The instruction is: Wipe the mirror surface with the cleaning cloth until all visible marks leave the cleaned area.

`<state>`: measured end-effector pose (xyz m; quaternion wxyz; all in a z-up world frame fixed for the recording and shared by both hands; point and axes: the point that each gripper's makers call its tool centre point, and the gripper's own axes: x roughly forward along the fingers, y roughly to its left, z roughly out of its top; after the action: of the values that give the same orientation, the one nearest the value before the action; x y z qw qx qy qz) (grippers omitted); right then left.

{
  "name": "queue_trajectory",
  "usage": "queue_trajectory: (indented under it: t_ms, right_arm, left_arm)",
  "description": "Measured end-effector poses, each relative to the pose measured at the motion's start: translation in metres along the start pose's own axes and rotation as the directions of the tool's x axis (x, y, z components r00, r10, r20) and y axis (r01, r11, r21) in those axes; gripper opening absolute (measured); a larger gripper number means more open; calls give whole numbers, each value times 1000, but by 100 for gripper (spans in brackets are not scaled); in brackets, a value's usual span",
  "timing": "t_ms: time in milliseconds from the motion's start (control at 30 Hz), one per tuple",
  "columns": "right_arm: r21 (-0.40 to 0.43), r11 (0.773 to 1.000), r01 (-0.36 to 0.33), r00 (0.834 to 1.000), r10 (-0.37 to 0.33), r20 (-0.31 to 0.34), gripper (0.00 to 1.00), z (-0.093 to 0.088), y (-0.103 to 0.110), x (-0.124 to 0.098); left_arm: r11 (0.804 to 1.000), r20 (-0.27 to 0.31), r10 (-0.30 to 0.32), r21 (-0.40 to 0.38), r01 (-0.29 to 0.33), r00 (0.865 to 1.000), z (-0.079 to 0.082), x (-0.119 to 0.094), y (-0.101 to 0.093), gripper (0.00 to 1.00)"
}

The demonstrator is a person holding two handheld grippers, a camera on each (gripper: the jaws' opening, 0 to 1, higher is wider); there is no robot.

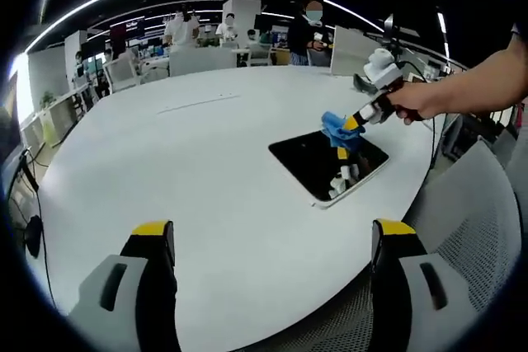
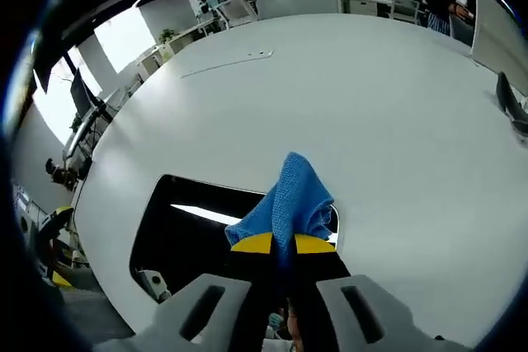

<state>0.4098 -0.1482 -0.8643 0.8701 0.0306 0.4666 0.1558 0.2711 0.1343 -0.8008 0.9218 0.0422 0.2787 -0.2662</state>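
Observation:
A dark rectangular mirror [image 1: 318, 162] lies flat on the white table [image 1: 190, 171], right of centre in the left gripper view. The blue cleaning cloth [image 1: 337, 128] rests on its far edge, pinched by my right gripper [image 1: 353, 124], which a hand holds from the right. My left gripper [image 1: 272, 241] stands open near the table's front edge, with nothing between its jaws. In the right gripper view the right gripper [image 2: 281, 245] is shut on the blue cloth [image 2: 290, 199], which hangs over the mirror [image 2: 194, 232].
A grey mesh chair back [image 1: 470, 228] stands by the table's right side. Several people [image 1: 313, 32] and desks are beyond the far table edge. A dark object [image 2: 507, 100] lies at the table's right edge in the right gripper view.

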Motion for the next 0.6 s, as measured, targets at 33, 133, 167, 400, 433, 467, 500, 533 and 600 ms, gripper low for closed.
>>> queue_trajectory:
  t_ms: [33, 133, 167, 400, 433, 467, 500, 533, 600]
  right_arm:
    - [-4, 1000, -6, 1000, 6, -2, 2, 1, 4, 2]
    - [-17, 1000, -16, 1000, 16, -6, 2, 3, 13, 7]
    - [-21, 1000, -21, 1000, 21, -7, 2, 4, 17, 8]
    - [-49, 998, -46, 999, 45, -19, 1, 8, 38, 16]
    - [-52, 998, -47, 999, 46, -20, 1, 8, 41, 17]
    - [-54, 997, -49, 999, 48, -21, 1, 8, 43, 17]
    - [-57, 997, -53, 998, 52, -22, 1, 8, 45, 18]
    - [-59, 997, -54, 998, 53, -23, 1, 9, 47, 19]
    - [-59, 996, -60, 998, 58, -25, 1, 10, 50, 21]
  left_arm:
    - [1000, -3, 0, 1, 0, 1000, -1, 0, 0, 99]
    - [1000, -7, 1, 3, 0, 1000, -2, 1, 1, 99]
    - [1000, -12, 1, 3, -1, 1000, -3, 2, 1, 99]
    - [1000, -20, 3, 0, -3, 1000, -4, 3, 2, 99]
    - [1000, -20, 2, 0, -2, 1000, -4, 3, 2, 99]
    - [1000, -20, 2, -1, -2, 1000, -4, 3, 2, 99]
    - [1000, -21, 3, 0, -3, 1000, -3, 3, 2, 99]
    - [1000, -21, 4, 0, -4, 1000, -3, 3, 2, 99]
    - [1000, -20, 3, -3, -3, 1000, -3, 3, 2, 99]
